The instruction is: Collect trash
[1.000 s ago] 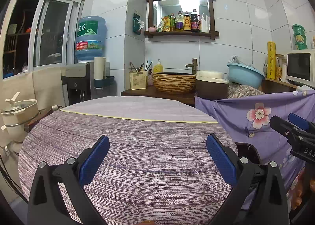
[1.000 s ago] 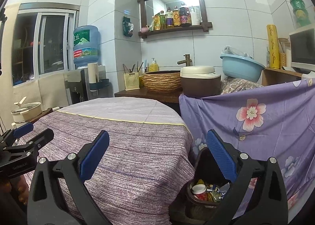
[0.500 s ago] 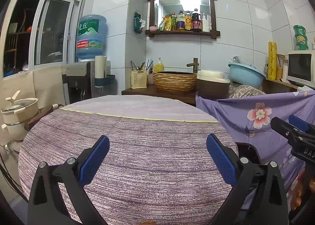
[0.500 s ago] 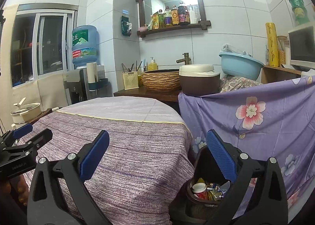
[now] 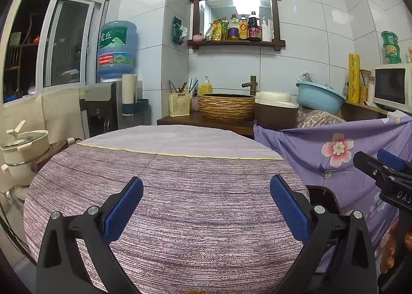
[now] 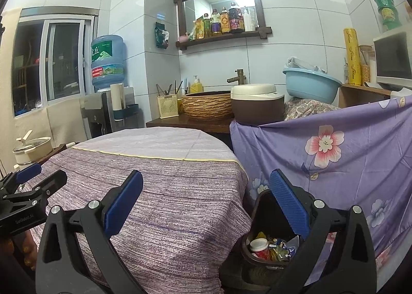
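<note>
Now I'm holding both tools wide, gripping nothing: left tool [image 5: 206, 206], right tool [image 6: 206, 206] | trash [image 6: 270, 245] is sitting in the bin [image 6: 251, 216] beside the bench [image 6: 167, 191] | wrappers are looking light, crinkly; I'm judging an edge pinch best.

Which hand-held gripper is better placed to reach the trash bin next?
Right. The right hand-held gripper is open with the trash bin just below its right finger; the left hand-held gripper, also open, faces the table, bin off to its right.
</note>
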`<action>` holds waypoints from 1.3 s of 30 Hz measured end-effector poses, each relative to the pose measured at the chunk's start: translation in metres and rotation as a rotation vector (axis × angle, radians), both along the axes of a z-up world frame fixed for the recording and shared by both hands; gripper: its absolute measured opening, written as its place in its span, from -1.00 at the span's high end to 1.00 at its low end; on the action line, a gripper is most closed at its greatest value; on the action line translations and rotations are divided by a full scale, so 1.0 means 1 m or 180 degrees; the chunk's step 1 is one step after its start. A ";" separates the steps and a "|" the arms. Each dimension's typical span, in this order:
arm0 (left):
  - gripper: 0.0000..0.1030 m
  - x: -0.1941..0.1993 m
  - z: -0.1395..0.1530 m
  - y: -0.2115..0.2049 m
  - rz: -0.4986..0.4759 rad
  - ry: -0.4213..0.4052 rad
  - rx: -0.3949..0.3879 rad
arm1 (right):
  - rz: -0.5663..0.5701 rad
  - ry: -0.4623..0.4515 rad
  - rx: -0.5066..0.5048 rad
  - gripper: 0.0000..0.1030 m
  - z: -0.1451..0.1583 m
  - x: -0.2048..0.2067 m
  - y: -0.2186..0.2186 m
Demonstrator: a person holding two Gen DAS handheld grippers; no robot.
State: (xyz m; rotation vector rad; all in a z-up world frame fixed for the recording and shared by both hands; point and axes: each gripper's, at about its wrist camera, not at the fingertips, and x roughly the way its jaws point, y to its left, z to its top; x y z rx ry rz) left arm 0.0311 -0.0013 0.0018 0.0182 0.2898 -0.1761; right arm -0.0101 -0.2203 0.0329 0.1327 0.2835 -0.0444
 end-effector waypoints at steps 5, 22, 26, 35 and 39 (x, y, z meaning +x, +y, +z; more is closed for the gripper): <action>-0.90 0.000 0.000 0.000 -0.0001 0.0010 -0.0007 | 0.0002 0.0005 0.0001 -0.89 0.000 0.000 0.001; -0.90 0.001 0.000 -0.002 -0.0031 0.0031 -0.0033 | -0.0010 0.0030 0.0020 -0.89 -0.003 0.002 -0.001; -0.90 0.001 0.000 -0.003 -0.0051 0.0041 -0.0043 | -0.0007 0.0036 0.0031 -0.89 -0.004 0.002 -0.002; -0.90 0.002 -0.001 -0.003 -0.0041 0.0053 -0.0037 | -0.0004 0.0040 0.0040 -0.89 -0.006 0.002 -0.004; -0.90 0.002 -0.001 -0.002 -0.0045 0.0057 -0.0045 | -0.0009 0.0042 0.0054 -0.89 -0.007 0.002 -0.004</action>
